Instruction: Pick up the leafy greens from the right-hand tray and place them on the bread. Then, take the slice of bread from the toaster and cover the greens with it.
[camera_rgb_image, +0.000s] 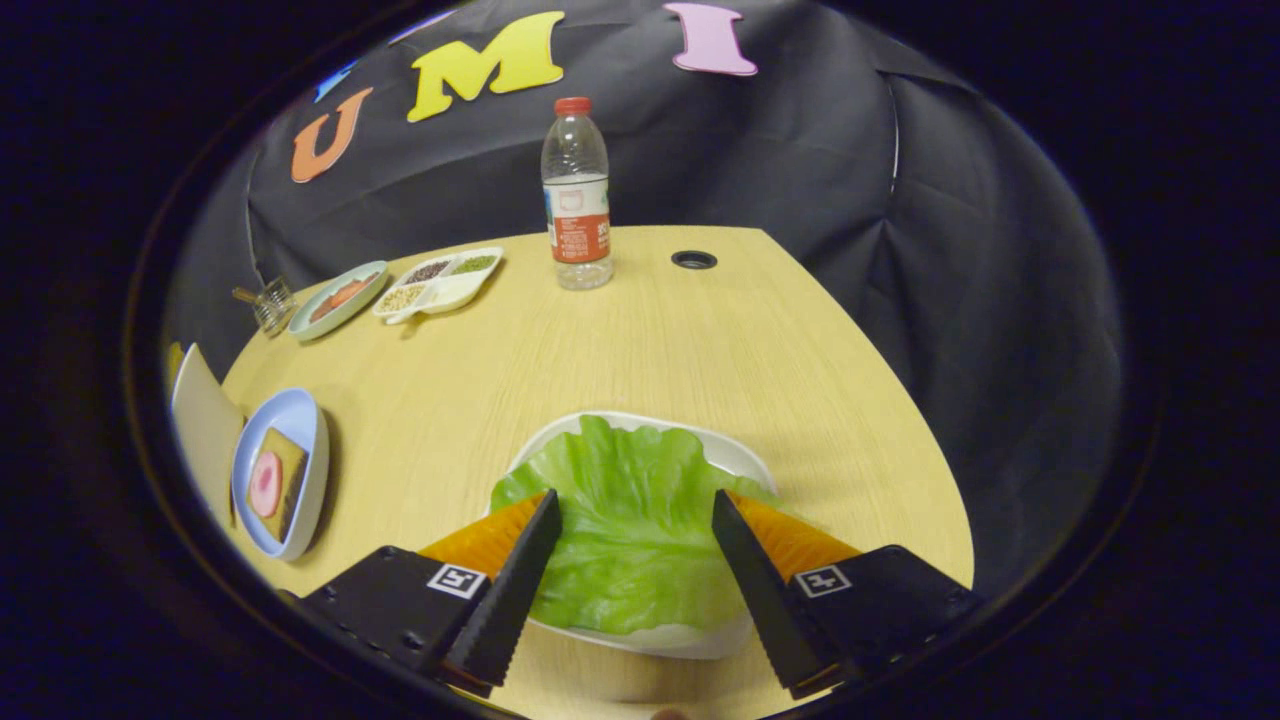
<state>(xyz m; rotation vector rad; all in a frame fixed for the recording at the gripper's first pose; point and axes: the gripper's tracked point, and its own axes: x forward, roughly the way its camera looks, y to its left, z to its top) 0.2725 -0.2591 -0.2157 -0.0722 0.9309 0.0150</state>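
Step in hand looks like the first pick: black serrated-fingered gripper (635, 520) stands released, jaws spread either side of the crinkled, soft green lettuce leaf (630, 520) lying in its near white oval tray (745, 462). Next calls for closing on the leaf, then carrying it left to the square brown bread (277, 482) on the pale blue plate (300, 415)

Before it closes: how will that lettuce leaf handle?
Lettuce is thin and crinkled: likely floppy, drooping either side of a pinch. Probably very light, so it may slide on the white plate. The open gripper straddles it, so closing may bunch it.
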